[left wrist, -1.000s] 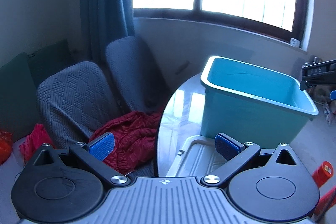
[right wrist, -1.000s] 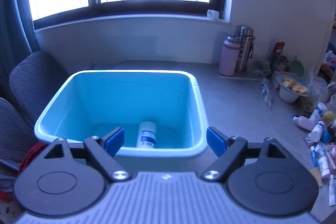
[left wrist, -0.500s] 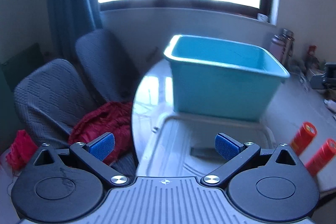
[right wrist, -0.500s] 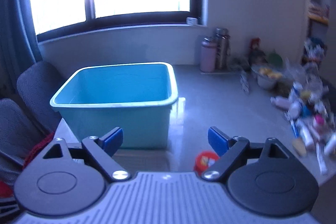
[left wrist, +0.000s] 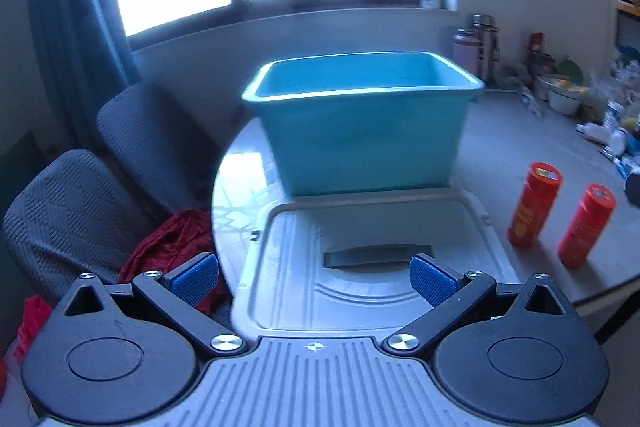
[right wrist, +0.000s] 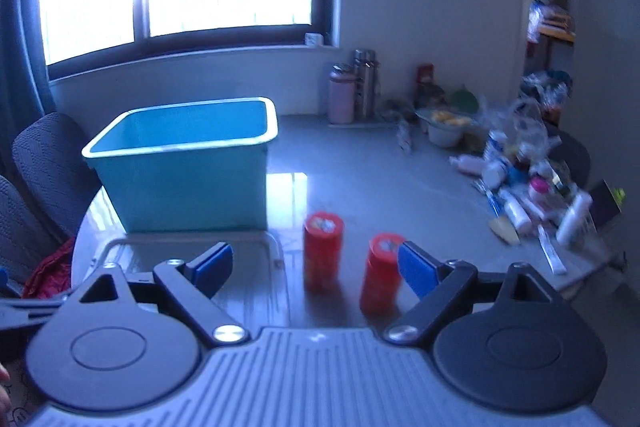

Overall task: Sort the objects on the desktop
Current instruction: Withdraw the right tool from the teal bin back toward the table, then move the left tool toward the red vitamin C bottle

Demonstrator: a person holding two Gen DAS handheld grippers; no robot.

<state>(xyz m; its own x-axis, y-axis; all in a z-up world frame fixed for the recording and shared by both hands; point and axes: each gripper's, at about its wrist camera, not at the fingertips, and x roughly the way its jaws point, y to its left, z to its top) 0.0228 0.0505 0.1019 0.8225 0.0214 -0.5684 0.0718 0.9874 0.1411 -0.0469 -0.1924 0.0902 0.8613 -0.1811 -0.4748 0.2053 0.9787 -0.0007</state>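
Note:
A teal plastic bin (left wrist: 364,131) (right wrist: 188,167) stands on the grey table, with its grey lid (left wrist: 372,267) (right wrist: 200,267) lying flat in front of it. Two red canisters (right wrist: 322,247) (right wrist: 380,273) stand upright right of the lid; in the left wrist view these red canisters (left wrist: 534,209) (left wrist: 586,225) are at the right. My left gripper (left wrist: 314,279) is open over the lid with nothing between its fingers. My right gripper (right wrist: 316,267) is open, low above the table, with the two canisters standing just beyond its blue pads.
A heap of tubes and small bottles (right wrist: 528,187) covers the table's right side. Flasks (right wrist: 352,95) and a bowl (right wrist: 442,127) stand at the back by the wall. Two grey chairs (left wrist: 100,163) with red cloth (left wrist: 176,243) are left of the table edge.
Both views pulled back from the bin and swung right. The right gripper went from above the bin's inside to the two red canisters. The left view rolled level and now faces the lid.

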